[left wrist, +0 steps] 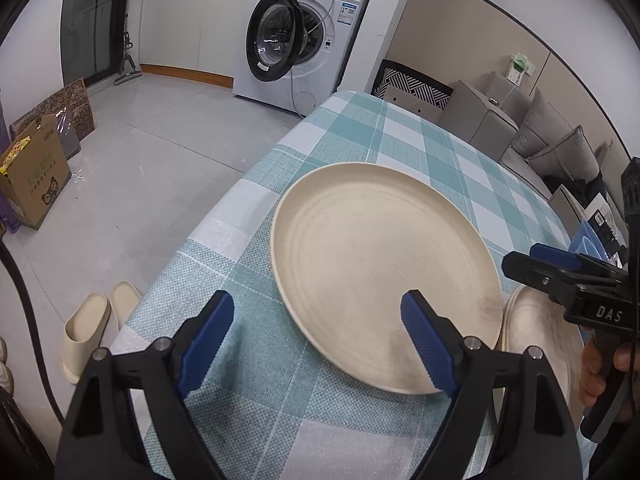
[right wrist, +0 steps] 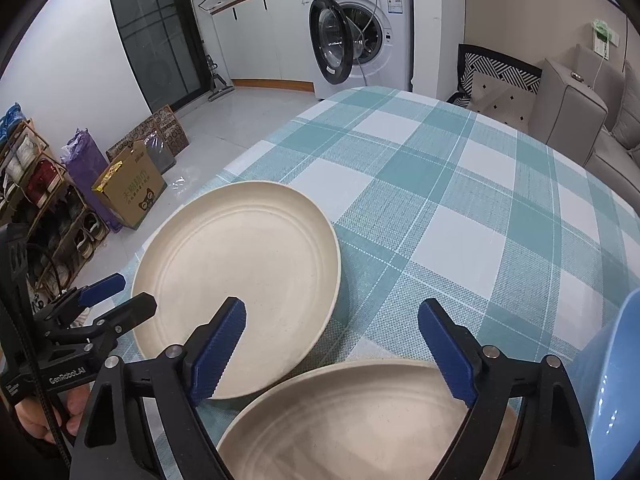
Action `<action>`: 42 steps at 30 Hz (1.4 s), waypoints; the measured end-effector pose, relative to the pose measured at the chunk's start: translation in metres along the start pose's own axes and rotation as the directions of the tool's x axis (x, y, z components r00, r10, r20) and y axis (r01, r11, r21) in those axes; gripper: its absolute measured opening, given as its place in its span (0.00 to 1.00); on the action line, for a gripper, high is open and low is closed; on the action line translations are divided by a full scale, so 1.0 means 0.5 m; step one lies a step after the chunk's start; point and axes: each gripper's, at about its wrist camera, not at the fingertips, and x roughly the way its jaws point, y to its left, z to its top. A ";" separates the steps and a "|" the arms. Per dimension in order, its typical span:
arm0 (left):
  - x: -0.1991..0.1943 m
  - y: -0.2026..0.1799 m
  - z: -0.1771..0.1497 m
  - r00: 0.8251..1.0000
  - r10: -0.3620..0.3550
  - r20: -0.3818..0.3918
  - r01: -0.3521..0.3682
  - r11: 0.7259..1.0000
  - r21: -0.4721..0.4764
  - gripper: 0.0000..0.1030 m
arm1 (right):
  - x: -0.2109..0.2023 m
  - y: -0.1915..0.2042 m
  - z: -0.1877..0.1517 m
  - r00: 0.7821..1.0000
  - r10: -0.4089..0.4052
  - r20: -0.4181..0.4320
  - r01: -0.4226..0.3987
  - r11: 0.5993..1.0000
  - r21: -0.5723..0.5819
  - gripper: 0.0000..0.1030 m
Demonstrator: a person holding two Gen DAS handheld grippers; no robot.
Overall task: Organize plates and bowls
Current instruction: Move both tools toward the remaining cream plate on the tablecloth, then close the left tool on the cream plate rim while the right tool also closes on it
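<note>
Both tongs gape wide, gripping nothing: left tongs (left wrist: 318, 328) straddle the far plate's (left wrist: 372, 264) rim, right tongs (right wrist: 332, 340) hang over the near plate (right wrist: 360, 420) on the checked surface (right wrist: 460, 200).

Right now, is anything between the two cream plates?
No. Only a narrow strip of checked tablecloth separates the far plate from the near plate, seen in the right wrist view.

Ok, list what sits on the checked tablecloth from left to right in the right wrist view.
Far cream plate → near cream plate at the bottom edge → blue bowl at the right edge. All rest on the checked tablecloth.
</note>
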 end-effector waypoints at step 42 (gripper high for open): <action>0.014 0.000 -0.011 0.999 0.033 -0.011 -0.032 0.999 0.027 0.25 | 0.078 0.040 -0.010 0.995 -0.080 -0.065 0.072 0.990 -0.120 0.17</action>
